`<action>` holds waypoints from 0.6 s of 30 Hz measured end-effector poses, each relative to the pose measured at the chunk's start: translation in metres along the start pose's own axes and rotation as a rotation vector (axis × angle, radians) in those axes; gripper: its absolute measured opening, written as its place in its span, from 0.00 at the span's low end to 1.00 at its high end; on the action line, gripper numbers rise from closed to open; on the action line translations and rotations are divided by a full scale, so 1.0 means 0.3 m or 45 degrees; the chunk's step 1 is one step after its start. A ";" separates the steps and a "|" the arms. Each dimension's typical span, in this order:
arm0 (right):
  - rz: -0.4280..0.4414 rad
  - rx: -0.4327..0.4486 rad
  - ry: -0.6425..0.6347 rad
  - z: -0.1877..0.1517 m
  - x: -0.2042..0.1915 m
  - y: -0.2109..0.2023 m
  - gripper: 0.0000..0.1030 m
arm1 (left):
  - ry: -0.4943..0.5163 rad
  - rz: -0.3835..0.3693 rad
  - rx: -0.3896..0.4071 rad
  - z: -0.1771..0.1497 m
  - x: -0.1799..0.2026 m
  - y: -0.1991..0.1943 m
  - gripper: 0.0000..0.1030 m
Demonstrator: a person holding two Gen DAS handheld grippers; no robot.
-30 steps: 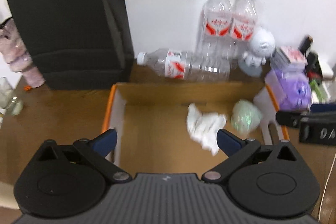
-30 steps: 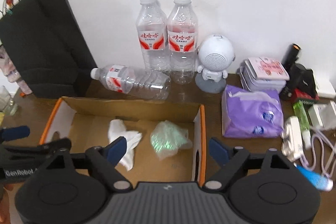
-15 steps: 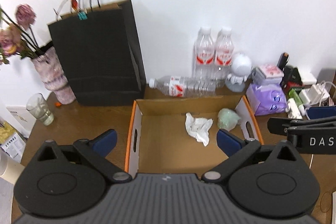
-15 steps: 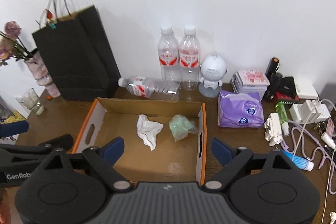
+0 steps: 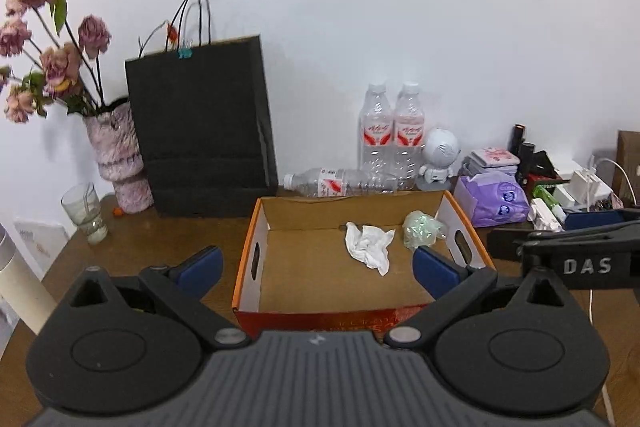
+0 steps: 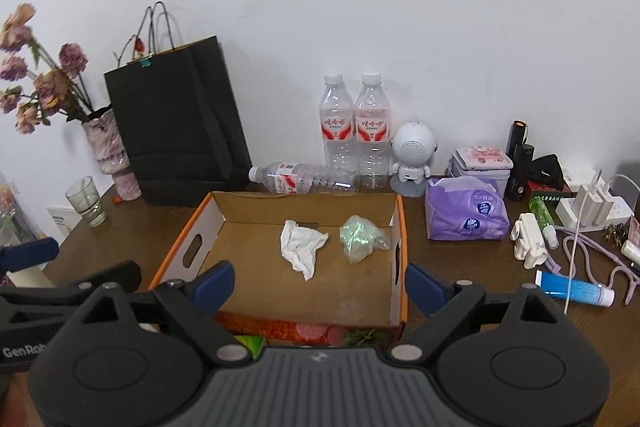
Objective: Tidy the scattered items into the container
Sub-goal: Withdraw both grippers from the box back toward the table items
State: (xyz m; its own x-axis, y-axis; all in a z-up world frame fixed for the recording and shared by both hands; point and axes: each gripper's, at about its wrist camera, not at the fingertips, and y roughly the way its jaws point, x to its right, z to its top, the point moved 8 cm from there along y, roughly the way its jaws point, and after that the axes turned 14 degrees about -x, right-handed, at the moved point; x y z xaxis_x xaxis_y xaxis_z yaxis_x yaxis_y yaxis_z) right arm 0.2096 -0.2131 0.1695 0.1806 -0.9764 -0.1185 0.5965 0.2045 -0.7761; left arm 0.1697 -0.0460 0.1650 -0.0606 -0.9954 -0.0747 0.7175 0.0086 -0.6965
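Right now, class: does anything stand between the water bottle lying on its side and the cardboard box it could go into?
Only the box's own back wall. The lying water bottle rests on the table just behind it; nothing else visible lies between, and the cardboard box is open on top.

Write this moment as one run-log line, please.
box: holds white tissue, green wrapper | left gripper: open, empty | right gripper: open, empty
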 end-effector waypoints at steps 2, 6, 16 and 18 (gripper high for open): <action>-0.005 0.058 -0.032 -0.060 -0.009 0.005 0.92 | 0.051 -0.001 0.081 -0.059 0.009 -0.019 1.00; -0.015 0.180 -0.081 -0.203 -0.012 0.016 0.94 | 0.073 0.014 0.156 -0.203 0.006 -0.027 1.00; 0.024 0.244 -0.016 -0.630 0.014 0.025 1.00 | 0.001 0.007 0.204 -0.595 -0.024 -0.057 1.00; 0.017 0.227 0.000 -0.714 0.010 0.029 1.00 | -0.024 0.000 0.213 -0.650 -0.036 -0.084 1.00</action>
State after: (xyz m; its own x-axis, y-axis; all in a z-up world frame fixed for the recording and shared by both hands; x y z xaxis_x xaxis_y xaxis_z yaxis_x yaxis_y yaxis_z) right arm 0.0479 -0.2291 0.0298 0.1899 -0.9734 -0.1281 0.7231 0.2269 -0.6524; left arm 0.0171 -0.0169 0.0442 -0.0492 -0.9970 -0.0603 0.8230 -0.0063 -0.5680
